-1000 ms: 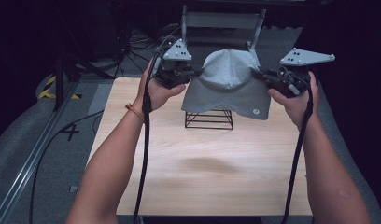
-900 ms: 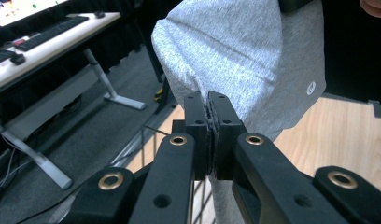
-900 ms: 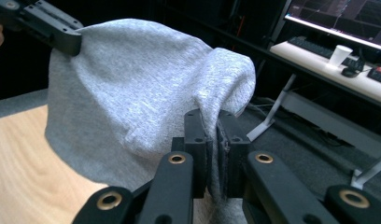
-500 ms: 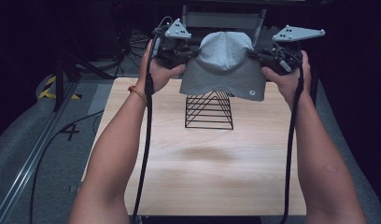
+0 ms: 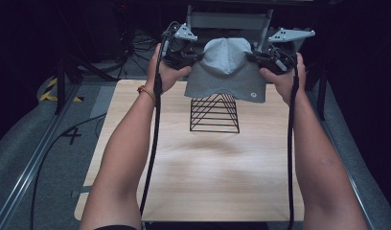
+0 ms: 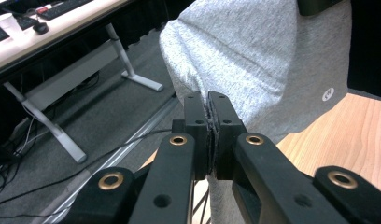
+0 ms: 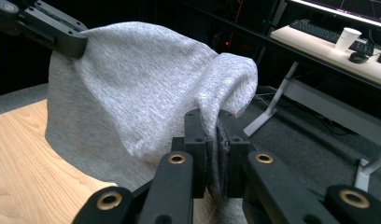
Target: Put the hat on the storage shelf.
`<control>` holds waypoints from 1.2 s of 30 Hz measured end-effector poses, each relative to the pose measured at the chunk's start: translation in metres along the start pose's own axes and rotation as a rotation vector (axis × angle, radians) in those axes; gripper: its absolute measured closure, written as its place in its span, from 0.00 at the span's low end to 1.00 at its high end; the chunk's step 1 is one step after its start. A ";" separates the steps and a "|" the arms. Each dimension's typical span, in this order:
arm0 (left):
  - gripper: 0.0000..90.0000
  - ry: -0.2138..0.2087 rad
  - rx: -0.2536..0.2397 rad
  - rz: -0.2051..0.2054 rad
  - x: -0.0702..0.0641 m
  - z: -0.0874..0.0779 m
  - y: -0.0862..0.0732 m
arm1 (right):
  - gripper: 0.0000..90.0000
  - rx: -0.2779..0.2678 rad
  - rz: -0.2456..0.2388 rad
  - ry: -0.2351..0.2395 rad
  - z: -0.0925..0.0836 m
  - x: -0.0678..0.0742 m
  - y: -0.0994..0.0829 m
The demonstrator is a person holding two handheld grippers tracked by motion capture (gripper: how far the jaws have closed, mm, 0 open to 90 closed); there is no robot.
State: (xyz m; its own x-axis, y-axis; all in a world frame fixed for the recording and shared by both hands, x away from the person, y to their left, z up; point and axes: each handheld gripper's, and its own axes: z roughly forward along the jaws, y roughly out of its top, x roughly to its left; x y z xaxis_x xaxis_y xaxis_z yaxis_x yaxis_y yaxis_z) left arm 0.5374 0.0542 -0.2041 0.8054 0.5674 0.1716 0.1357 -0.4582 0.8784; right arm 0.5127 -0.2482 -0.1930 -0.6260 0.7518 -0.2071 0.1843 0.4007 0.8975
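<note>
Heathered grey cloth [image 5: 225, 72] (small white logo) — black wire rack [image 5: 214, 114], pale wood table [image 5: 203, 177]

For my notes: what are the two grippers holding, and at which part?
Both hold the grey cloth: left gripper pinches its left edge, right gripper its right edge, above the wire rack.

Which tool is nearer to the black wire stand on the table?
Neither clearly. The left tool and the right tool grip opposite sides of the grey hat, both raised above and beyond the wire stand, roughly equally far on either side.
</note>
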 end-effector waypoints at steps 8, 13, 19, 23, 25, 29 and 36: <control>0.98 -0.017 -0.019 0.000 -0.001 -0.010 -0.011 | 0.94 -0.011 0.002 0.030 -0.001 0.004 -0.007; 0.97 -0.026 -0.032 -0.001 -0.004 -0.020 -0.020 | 0.94 -0.011 -0.005 0.053 -0.003 0.012 -0.010; 0.98 -0.048 -0.038 -0.015 -0.005 -0.027 -0.032 | 0.94 -0.019 -0.014 0.068 -0.006 0.020 -0.013; 0.97 -0.054 -0.059 -0.026 -0.004 -0.032 -0.033 | 0.94 -0.026 -0.019 0.065 -0.009 0.020 -0.013; 0.97 -0.051 -0.060 -0.013 -0.005 -0.034 -0.032 | 0.94 -0.033 -0.019 0.066 -0.012 0.020 -0.011; 0.97 -0.064 -0.064 -0.013 -0.007 -0.036 -0.032 | 0.94 -0.035 -0.020 0.067 -0.016 0.021 -0.011; 0.97 -0.074 -0.043 0.004 -0.014 -0.028 -0.038 | 0.94 -0.020 -0.015 0.072 -0.015 0.020 -0.024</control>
State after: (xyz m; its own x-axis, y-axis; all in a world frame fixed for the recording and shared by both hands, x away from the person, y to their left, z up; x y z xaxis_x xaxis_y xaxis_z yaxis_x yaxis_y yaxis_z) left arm 0.5047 0.0827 -0.2279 0.8465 0.5127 0.1435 0.1083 -0.4298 0.8964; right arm 0.4844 -0.2508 -0.2132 -0.6814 0.7060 -0.1928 0.1598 0.4005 0.9022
